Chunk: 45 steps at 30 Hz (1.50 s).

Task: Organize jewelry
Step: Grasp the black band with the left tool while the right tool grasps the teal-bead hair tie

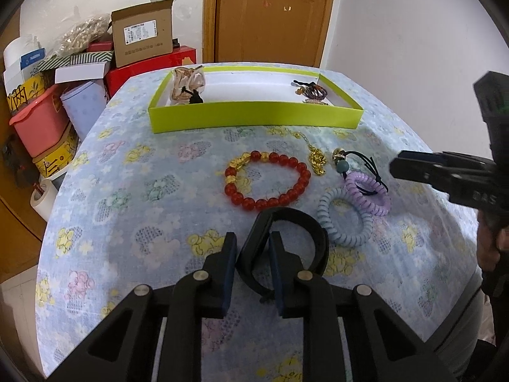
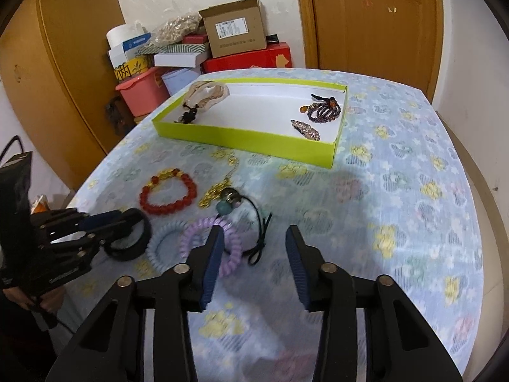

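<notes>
My left gripper [image 1: 253,242] is shut on a black bangle [image 1: 305,222], held just above the cloth; it also shows in the right wrist view [image 2: 133,238]. A red bead bracelet [image 1: 265,180], a gold chain [image 1: 316,159], a bead on a black cord [image 1: 342,162], a purple coil tie [image 1: 370,192] and a blue coil tie [image 1: 345,222] lie on the table. The green tray [image 1: 254,114] at the back holds a pale bracelet [image 1: 187,84] and a dark bead bracelet [image 1: 313,90]. My right gripper [image 2: 253,242] is open and empty, near the purple coil tie [image 2: 210,242].
A flowered blue cloth [image 2: 397,197] covers the table. The tray [image 2: 254,141] also holds a sparkly hair clip [image 2: 305,130]. Stacked boxes [image 1: 143,33] and a pink bin [image 1: 38,121] stand beyond the table's far left corner. A wooden door [image 1: 270,12] is behind.
</notes>
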Tool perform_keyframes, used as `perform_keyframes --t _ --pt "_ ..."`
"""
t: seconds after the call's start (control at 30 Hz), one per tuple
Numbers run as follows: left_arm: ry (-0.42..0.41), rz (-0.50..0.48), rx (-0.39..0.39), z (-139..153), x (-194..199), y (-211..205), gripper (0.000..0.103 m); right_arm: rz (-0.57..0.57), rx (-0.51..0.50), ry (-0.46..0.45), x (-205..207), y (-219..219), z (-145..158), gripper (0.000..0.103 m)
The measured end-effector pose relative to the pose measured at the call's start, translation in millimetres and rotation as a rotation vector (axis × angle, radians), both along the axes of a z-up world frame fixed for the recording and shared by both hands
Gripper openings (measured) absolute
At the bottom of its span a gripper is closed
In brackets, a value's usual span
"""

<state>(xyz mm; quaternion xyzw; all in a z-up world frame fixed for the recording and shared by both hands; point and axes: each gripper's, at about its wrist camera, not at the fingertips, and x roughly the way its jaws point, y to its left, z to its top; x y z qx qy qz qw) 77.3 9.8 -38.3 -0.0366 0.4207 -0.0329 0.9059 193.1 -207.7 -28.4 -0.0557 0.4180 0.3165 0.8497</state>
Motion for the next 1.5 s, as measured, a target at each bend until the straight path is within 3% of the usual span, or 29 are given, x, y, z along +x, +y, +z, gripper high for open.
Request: perform_keyframes --t 0.27,0.43,0.63,0.77,1.23,1.5 --pt "-0.005 0.004 -0.008 0 1 2 0.021 0.036 -0.040 0.018 23 15 -15 0.025" --pt "-0.006 0.009 -0.005 0 4 2 0.021 0.056 -0.091 -0.005 24 23 -21 0.004" --pt "-0.004 0.026 -0.009 0 5 2 0.019 0.050 -0.098 -0.032 21 22 -16 0.003" --pt "-0.008 0.041 -0.012 2 4 5 0.013 0.035 -0.082 -0.068 15 17 -3 0.003" --pt "-0.068 0.045 -0.015 27 -15 0 0.012 -0.002 -0.032 -0.176 -9 1 42 0.003" --pt "-0.097 0.038 -0.006 39 -20 -4 0.012 -0.003 -0.009 -0.191 -18 -3 52 0.003"
